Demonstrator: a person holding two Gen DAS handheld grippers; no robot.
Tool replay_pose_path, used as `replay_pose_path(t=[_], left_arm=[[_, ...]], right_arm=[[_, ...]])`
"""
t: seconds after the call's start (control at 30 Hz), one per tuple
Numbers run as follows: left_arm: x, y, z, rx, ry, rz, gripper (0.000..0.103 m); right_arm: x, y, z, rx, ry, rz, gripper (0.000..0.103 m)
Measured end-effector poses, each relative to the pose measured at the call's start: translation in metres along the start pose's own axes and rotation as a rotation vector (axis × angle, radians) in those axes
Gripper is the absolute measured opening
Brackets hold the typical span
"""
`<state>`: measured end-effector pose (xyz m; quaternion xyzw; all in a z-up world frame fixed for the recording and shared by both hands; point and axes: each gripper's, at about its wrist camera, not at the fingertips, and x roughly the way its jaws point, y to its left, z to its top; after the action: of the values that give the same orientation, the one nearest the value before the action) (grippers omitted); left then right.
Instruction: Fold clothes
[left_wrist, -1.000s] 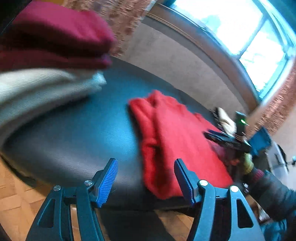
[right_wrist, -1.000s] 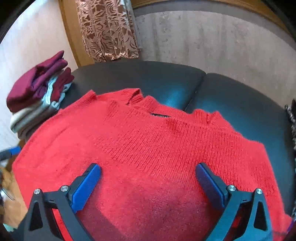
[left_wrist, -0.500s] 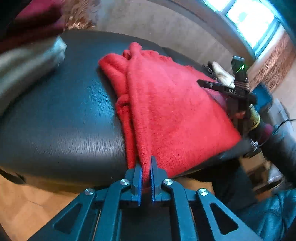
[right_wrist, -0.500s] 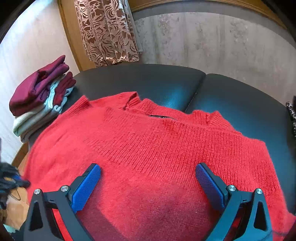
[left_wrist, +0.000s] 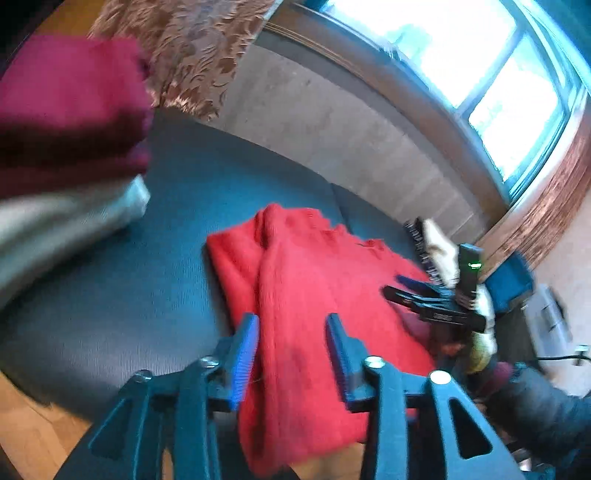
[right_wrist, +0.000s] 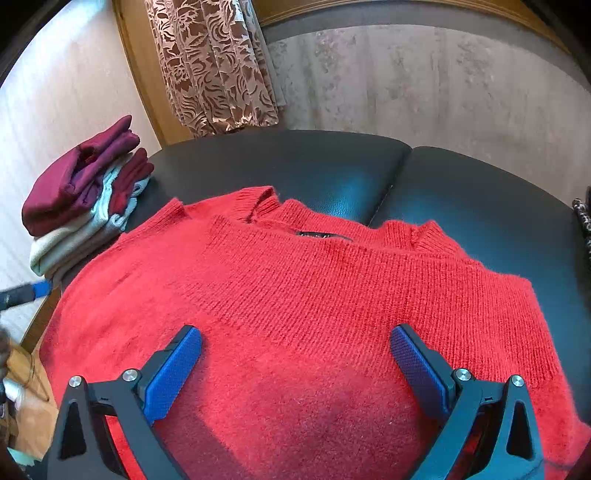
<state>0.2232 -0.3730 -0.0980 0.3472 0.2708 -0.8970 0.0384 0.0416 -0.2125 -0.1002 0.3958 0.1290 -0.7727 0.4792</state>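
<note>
red knit sweater (right_wrist: 303, 314) lies flat on the black bench (right_wrist: 332, 166), one side already folded in. the left gripper (left_wrist: 291, 343) has just been opening, its jaws now apart over the fold, pinching nothing. the right gripper (right_wrist: 295, 365) hovers spread wide above the sweater's middle. next, i'd pinch both layers at the hem and fold toward the collar, clear of the stack (right_wrist: 85, 199) beside the sweater.
</note>
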Motion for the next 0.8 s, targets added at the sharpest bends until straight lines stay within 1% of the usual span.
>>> replay_pose_path(t=[0.03,0.1,0.13,0.17,0.2,0.27,0.33,0.4,0.43,0.47,0.5,0.6,0.63,0.7,0.77,0.8], left_arm=[[0.012,-0.005,0.006,0.030,0.012,0.032,0.044],[0.038,-0.004,0.018,0.058,0.068,0.072,0.044],[0.046,-0.003,0.020,0.055,0.089,0.079,0.041],[0.055,-0.004,0.023,0.063,0.103,0.090,0.031],[0.055,-0.008,0.023,0.078,0.093,0.104,0.007],[0.055,-0.017,0.023,0.106,0.072,0.133,0.008],[0.049,-0.017,0.021,0.118,0.061,0.198,0.008],[0.067,0.007,0.008,0.067,0.124,0.274,0.009],[0.067,0.016,0.004,0.036,0.108,0.253,0.009],[0.064,0.018,0.003,0.026,0.089,0.245,0.009],[0.062,0.015,0.004,0.029,0.088,0.259,0.009],[0.054,0.022,0.006,-0.023,0.074,0.218,0.014],[0.049,0.028,0.007,-0.059,0.069,0.191,0.018],[0.030,0.041,0.009,-0.136,0.036,0.153,0.056],[0.020,0.047,0.007,-0.144,0.028,0.126,0.062],[0.017,0.048,0.007,-0.139,0.047,0.114,0.066]], right_arm=[[0.000,0.000,0.000,-0.001,0.000,0.001,0.103],[0.000,-0.001,0.000,0.000,-0.001,0.002,0.103],[0.000,-0.001,0.000,0.001,-0.002,0.004,0.103],[0.000,-0.002,0.000,0.004,-0.003,0.007,0.103],[0.000,-0.003,0.000,0.007,-0.005,0.012,0.103],[0.000,-0.004,0.001,0.011,-0.008,0.016,0.103],[-0.001,-0.005,0.001,0.017,-0.013,0.024,0.103],[-0.001,-0.007,0.001,0.024,-0.019,0.035,0.103],[-0.001,-0.008,0.001,0.028,-0.023,0.041,0.103],[-0.002,-0.010,0.001,0.034,-0.025,0.050,0.103],[-0.002,-0.011,0.002,0.041,-0.028,0.059,0.103],[-0.003,-0.012,0.001,0.049,-0.034,0.070,0.103],[-0.004,-0.013,0.001,0.052,-0.036,0.073,0.103],[-0.004,-0.013,0.001,0.055,-0.037,0.077,0.103],[-0.005,-0.013,0.001,0.057,-0.039,0.079,0.103],[-0.005,-0.013,0.001,0.058,-0.039,0.081,0.103]])
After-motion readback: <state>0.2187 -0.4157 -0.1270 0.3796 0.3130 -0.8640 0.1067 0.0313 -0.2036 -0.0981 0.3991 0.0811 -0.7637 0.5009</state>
